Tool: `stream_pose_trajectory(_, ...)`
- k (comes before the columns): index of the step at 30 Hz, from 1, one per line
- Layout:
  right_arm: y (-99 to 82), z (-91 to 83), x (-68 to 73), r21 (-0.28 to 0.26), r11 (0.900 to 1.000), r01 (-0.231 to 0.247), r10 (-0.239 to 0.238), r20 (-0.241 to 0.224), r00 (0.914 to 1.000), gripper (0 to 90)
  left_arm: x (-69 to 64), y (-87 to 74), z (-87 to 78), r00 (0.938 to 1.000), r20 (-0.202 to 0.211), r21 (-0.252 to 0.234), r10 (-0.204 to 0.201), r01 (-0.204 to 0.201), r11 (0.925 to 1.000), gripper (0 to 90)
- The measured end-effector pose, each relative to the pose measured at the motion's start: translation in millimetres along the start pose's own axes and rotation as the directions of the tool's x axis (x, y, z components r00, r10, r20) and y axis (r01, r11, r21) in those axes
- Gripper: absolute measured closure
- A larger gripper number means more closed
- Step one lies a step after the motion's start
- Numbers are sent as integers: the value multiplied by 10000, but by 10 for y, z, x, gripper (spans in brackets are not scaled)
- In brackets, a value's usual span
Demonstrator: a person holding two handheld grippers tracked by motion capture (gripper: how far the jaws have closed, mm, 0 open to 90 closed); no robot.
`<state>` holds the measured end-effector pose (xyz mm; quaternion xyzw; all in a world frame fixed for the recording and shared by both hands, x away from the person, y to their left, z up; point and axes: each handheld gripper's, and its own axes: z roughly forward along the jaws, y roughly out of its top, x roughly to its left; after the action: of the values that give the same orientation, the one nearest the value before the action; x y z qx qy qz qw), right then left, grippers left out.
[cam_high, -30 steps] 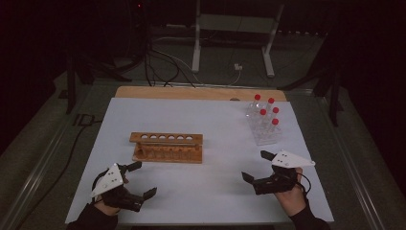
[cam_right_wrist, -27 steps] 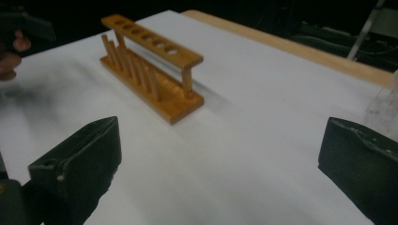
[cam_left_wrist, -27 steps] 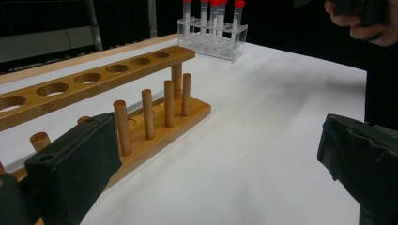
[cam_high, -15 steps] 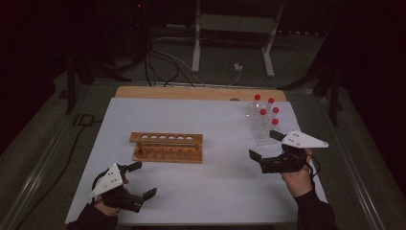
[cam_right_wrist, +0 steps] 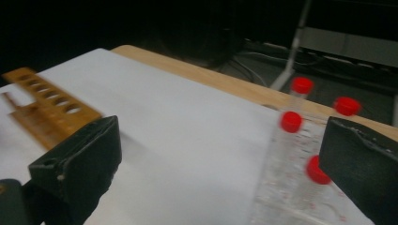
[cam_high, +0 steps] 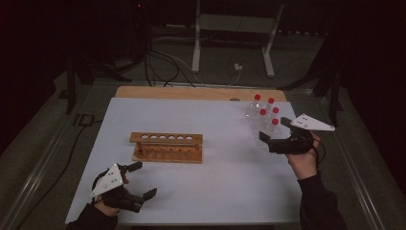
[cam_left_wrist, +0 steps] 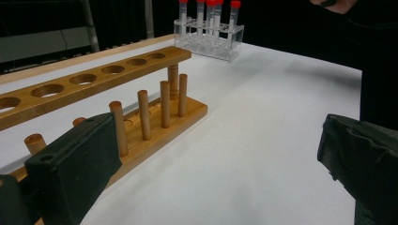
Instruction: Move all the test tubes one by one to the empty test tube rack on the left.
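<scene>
At the lower left of the high view, the left gripper [cam_high: 139, 181] is sitting low over the white table [cam_high: 215, 191] with its jaws wide open and nothing in them, and the wooden rack [cam_high: 166, 146] is waiting near the middle with all its holes free. At the right of that view, the right gripper [cam_high: 274, 128] is also wide open and empty, right beside the red-capped tubes [cam_high: 266, 113] in their clear holder [cam_high: 261, 125]. To do this well, I think it should be going slowly, closing on just one tube below its cap and pulling it straight up so the others are not tipping.
</scene>
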<state>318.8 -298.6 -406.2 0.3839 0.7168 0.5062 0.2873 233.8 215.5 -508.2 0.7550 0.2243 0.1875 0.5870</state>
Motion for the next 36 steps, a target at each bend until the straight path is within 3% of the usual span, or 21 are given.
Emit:
stream_pose_trajectory(2, -14, 55, -104, 103, 9998, -144, 140, 327, 9994, 1, -2, 0, 0, 10000, 0, -10, -5, 5, 10000, 5)
stream_pose_trajectory(13, -207, 283, -391, 715, 9927, -967, 887, 1073, 9903, 68, -2, 0, 1, 10000, 27, -3, 3, -3, 10000, 5)
stream_pose_trajectory(26, -421, 498, -532, 1716, 9743, -1457, 1203, 1505, 9813, 177, -5, -3, 6, 10000, 36, 51, 53, -53, 10000, 5)
stream_pose_trajectory(31, -450, 553, -567, 1917, 9693, -1541, 1211, 1735, 9774, 316, -5, -3, 7, 10000, 32, 66, 63, -63, 10000, 5)
stream_pose_trajectory(36, -473, 594, -591, 2026, 9661, -1601, 1229, 1847, 9751, 521, -5, -4, 6, 10000, 31, 75, 71, -71, 9999, 5)
